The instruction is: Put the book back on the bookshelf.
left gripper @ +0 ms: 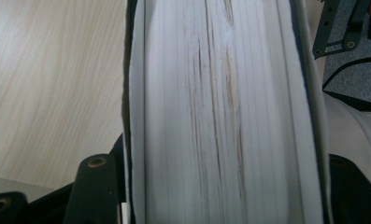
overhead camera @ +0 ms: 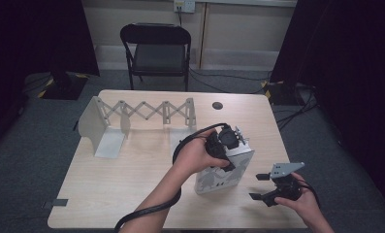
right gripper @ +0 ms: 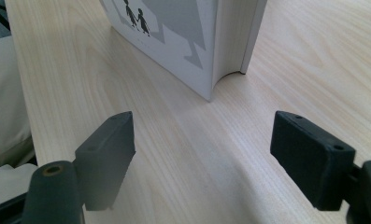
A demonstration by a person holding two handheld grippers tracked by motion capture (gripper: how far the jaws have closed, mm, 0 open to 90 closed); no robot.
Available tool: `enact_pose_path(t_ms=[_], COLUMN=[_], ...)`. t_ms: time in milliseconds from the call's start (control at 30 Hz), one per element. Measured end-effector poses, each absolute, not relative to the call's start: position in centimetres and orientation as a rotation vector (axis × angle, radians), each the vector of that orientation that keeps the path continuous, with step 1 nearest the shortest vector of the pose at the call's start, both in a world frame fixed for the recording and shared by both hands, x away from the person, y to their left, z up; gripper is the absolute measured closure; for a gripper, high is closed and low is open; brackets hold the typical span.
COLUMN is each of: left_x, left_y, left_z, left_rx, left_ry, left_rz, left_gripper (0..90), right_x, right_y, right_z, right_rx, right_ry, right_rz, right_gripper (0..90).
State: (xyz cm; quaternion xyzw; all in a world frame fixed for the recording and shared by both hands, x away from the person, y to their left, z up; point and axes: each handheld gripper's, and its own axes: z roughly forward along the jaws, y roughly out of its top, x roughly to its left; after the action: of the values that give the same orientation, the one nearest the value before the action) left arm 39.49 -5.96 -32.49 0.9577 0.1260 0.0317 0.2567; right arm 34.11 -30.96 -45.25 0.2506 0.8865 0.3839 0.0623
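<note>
The book (overhead camera: 224, 170) stands upright on the table (overhead camera: 132, 184), toward its near right part, and the left gripper (overhead camera: 225, 145) comes down on its top edge with one jaw on each cover. In the left gripper view the page block (left gripper: 220, 112) runs straight up between the two black jaws, which press against the covers on either side, so the gripper is closed on the book as far as the thick block lets it. Held from above like this, the book stays balanced on its bottom edge and looks ready to be lifted or walked over to the folding book rack (overhead camera: 141, 114) (standing open at the far left of the table, well apart from the book).

The right gripper (overhead camera: 263, 189) waits low over the table just to the right of the book, jaws spread wide and holding nothing; in its own view the bare wood lies between them and the book's near corner (right gripper: 211, 70) stands ahead. It seems placed to steady the book if it tips.

The book's top edge is covered by the left hand (overhead camera: 197, 155) and gripper in the high view. The cover picture (right gripper: 136, 18) is cut off, showing just small dark figures. The book's title cannot be read. The far side of the book is hidden.
</note>
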Motion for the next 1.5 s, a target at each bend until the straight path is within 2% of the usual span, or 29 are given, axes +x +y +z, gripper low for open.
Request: enact_pose_path(t_ms=[367,567,633,967,1267,1500], left_x=[39.5,39.4,39.4,39.1,38.7,38.4], left_y=[-6.2,-6.5,-6.4,-6.4,-6.0,-5.6], left_z=[-32.6,-32.8,-32.8,-32.7,-32.5,-32.3], left_rx=[2.627,2.674,2.674,2.67,2.618,2.629], left_ry=[0.383,0.401,0.396,0.354,0.39,0.429], left_rz=[0.075,0.105,0.104,0.127,0.13,0.134], left_gripper=[41.1,33.0,33.0,45.3,50.6,51.0], right_x=[34.0,34.0,34.0,33.9,33.8,33.7], right_y=[-31.2,-31.5,-31.5,-31.4,-31.0,-30.7], right_z=[-45.6,-45.6,-45.7,-46.2,-47.6,-48.6], right_rx=[0.768,0.774,0.776,0.786,0.814,0.833], right_ry=[2.674,2.671,2.67,2.664,2.652,2.634], right_rz=[1.165,1.166,1.168,1.165,1.146,1.128], right_gripper=[21.8,21.9,21.9,22.1,18.6,15.0])
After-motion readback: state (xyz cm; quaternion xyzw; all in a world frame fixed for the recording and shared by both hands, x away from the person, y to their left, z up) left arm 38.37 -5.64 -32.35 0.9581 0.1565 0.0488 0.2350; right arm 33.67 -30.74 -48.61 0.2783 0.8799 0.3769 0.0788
